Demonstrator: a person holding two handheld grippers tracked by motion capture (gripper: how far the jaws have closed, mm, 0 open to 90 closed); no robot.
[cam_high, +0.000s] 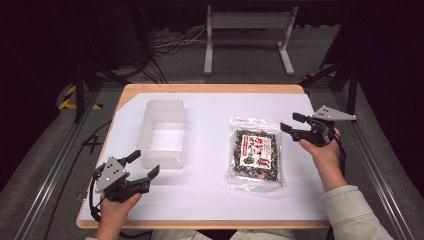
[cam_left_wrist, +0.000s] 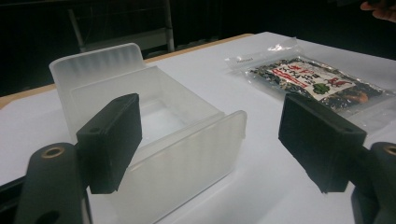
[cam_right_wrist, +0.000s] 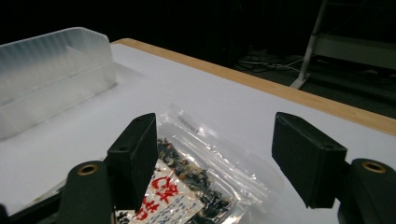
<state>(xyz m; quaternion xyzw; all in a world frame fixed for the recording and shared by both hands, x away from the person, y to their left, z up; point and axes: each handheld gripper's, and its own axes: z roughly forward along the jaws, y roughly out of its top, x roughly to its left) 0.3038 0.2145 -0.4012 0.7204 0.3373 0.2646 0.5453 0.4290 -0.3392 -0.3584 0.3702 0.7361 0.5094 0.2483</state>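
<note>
A clear plastic bag of dark dried food with a red and white label (cam_high: 255, 152) (cam_left_wrist: 322, 81) (cam_right_wrist: 187, 186) lies flat on the white sheet, right of centre. A translucent white plastic bin (cam_high: 162, 132) (cam_left_wrist: 149, 126) (cam_right_wrist: 51, 74) stands empty left of centre. My left gripper (cam_high: 142, 164) (cam_left_wrist: 210, 144) is held low near the front left, open, its jaws aimed at the bin's near end wall without touching it. My right gripper (cam_high: 294, 123) (cam_right_wrist: 215, 154) hovers just off the bag's upper right corner, open, nothing between its jaws.
A white sheet (cam_high: 210, 190) covers most of the wooden table (cam_high: 210, 88). Beyond the far edge stand a white metal frame (cam_high: 247, 35) and loose cables on the floor. Metal rails run along both sides of the table.
</note>
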